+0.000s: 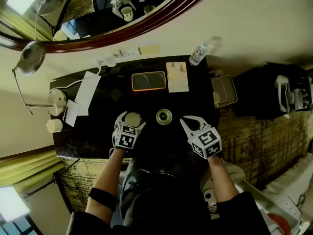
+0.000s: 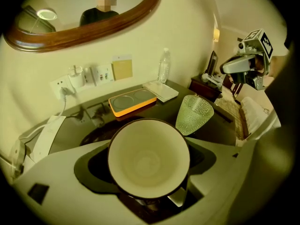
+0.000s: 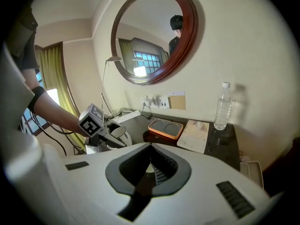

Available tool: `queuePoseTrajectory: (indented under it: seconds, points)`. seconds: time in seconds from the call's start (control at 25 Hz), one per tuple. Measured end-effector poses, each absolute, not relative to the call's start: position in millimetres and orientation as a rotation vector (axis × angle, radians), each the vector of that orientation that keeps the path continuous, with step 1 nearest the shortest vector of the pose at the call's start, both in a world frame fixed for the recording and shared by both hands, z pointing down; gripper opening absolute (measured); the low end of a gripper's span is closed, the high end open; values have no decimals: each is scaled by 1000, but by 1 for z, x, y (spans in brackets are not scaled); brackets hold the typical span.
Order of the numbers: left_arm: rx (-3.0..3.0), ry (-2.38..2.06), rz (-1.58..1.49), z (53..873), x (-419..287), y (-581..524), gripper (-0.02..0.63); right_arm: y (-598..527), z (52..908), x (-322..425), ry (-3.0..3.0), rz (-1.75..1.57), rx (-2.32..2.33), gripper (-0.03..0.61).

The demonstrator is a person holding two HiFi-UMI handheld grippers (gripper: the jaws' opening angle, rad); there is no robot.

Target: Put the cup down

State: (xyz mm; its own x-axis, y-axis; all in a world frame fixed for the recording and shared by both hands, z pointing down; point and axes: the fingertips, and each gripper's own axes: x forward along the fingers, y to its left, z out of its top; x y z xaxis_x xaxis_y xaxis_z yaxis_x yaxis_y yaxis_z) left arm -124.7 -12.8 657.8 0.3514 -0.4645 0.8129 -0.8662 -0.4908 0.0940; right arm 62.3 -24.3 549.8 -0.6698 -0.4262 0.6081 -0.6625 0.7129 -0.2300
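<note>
Now the black desk [image 1: 98,136] lies under both tools. The left tool [image 1: 130,122] clamps the cup [image 2: 149,157] mouth-up near the front edge, probably to set it beside the green glass [image 1: 164,116]. The right tool [image 1: 188,123] is closed and empty, kept clear.

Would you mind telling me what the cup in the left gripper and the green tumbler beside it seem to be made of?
Cup: likely glazed ceramic; smooth, opaque cream inside, dark rim.
Tumbler: probably pressed glass, possibly plastic; translucent pale green with a dotted texture.
</note>
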Motion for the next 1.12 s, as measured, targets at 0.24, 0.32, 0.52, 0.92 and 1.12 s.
queuePoseTrajectory:
  seconds: [0.24,0.32,0.52,0.92,1.12]
  points:
    - [2098,-1169,978,664,-125,-9,410,-23,550,60,-2399,604,818,2]
    - [2096,-1170,977,666,-124,-8,410,-20,551,60,-2398,605,816,2]
    - [2098,-1168,979,672,-121,-7,410,-16,554,61,-2389,615,826,2]
    - [2127,-1199,972,677,-119,-7,413,-16,553,67,-2373,614,850,2]
    - [2127,-1229,950,675,-119,-9,469,-16,552,69,-2367,610,855,2]
